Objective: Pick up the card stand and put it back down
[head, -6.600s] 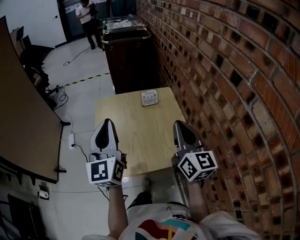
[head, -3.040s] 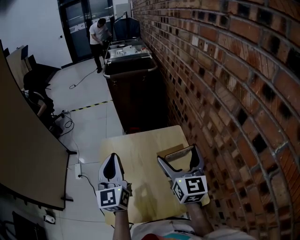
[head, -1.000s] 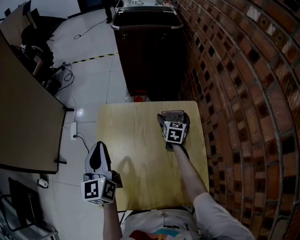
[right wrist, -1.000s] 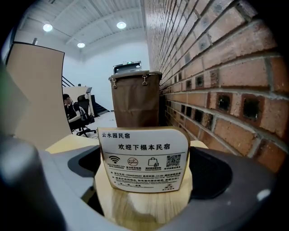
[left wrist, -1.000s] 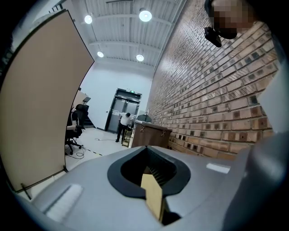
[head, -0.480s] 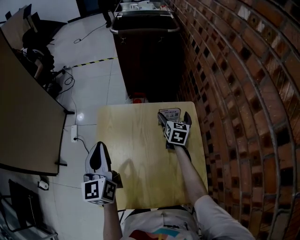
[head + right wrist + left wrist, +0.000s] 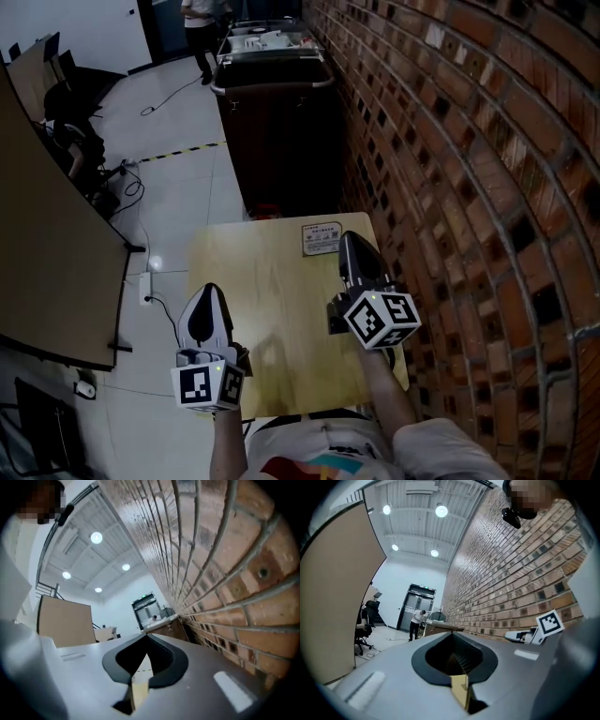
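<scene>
The card stand [image 7: 322, 238], a small white printed card in a holder, stands on the far edge of the light wooden table [image 7: 272, 309]. My right gripper [image 7: 349, 238] hovers just right of it and nearer me; its jaws are shut with nothing between them. My left gripper [image 7: 212, 289] hangs over the table's near left edge, shut and empty. In the left gripper view the jaws [image 7: 452, 633] meet in a point, and the right gripper's marker cube [image 7: 547, 622] shows at the right. The right gripper view shows its jaws [image 7: 146, 636] pressed together; neither gripper view shows the card stand.
A dark cabinet [image 7: 277, 122] with a cluttered top stands just beyond the table. A brick wall [image 7: 450, 141] runs along the right. A brown partition [image 7: 47, 262] stands at the left, with cables on the floor [image 7: 141, 187]. A person [image 7: 202, 23] stands far back.
A second ago the right gripper stood open around the card stand; now it has drawn back towards me and shut empty. The card stand stays on the table. The left gripper barely moved.
</scene>
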Demonstrator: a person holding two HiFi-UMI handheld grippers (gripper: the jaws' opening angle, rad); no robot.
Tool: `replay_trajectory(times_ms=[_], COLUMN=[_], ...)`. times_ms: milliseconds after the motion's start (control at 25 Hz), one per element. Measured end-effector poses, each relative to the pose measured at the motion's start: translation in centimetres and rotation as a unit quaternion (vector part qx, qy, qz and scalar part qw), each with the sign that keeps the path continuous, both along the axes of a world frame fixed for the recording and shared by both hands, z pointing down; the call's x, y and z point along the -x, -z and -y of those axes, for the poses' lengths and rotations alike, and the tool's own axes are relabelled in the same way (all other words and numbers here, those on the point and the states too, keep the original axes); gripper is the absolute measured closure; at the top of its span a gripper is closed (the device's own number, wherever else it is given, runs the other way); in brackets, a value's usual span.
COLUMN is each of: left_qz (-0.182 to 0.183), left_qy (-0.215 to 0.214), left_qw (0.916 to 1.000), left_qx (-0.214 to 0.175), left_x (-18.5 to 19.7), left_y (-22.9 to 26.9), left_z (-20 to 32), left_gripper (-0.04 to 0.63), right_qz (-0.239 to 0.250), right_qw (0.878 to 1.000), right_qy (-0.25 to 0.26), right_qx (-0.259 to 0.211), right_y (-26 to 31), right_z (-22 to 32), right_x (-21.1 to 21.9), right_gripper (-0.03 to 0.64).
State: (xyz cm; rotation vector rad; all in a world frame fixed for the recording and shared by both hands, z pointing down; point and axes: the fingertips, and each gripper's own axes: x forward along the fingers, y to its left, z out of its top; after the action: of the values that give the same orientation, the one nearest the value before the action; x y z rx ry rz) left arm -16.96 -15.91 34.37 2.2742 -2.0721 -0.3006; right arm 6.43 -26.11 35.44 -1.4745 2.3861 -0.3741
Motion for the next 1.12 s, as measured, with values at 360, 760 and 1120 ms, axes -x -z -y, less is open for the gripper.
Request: replay_trajectory(times_ms=[360,760,1120], left_qz=[0.053,0.059,0.052], left_qy=[-0.058,-0.077,-0.072], left_qw=[0.9956,0.9933,0.9936], left_qx=[-0.051,-0.063,-0.07], left_x=[-4.9,-6.2,-5.5], left_y=[2.7,3.8,4.2], left_z=[-1.8,-2.4,-2.8], left_gripper=[0.591,0.591,0.591], right_qz=[-0.043,-0.061,-0.088], right_qw=[0.998,0.996,0.993], right_qy=[0.018,0.004,-0.01], right_qx=[-0.044,-0.059,-0.073], right_y=[3.9,4.3,4.6], right_z=[-11.8,-12.5,-12.4], right_x=[-0.4,-0.8,-0.6], right_gripper=[0.617,0.617,0.617])
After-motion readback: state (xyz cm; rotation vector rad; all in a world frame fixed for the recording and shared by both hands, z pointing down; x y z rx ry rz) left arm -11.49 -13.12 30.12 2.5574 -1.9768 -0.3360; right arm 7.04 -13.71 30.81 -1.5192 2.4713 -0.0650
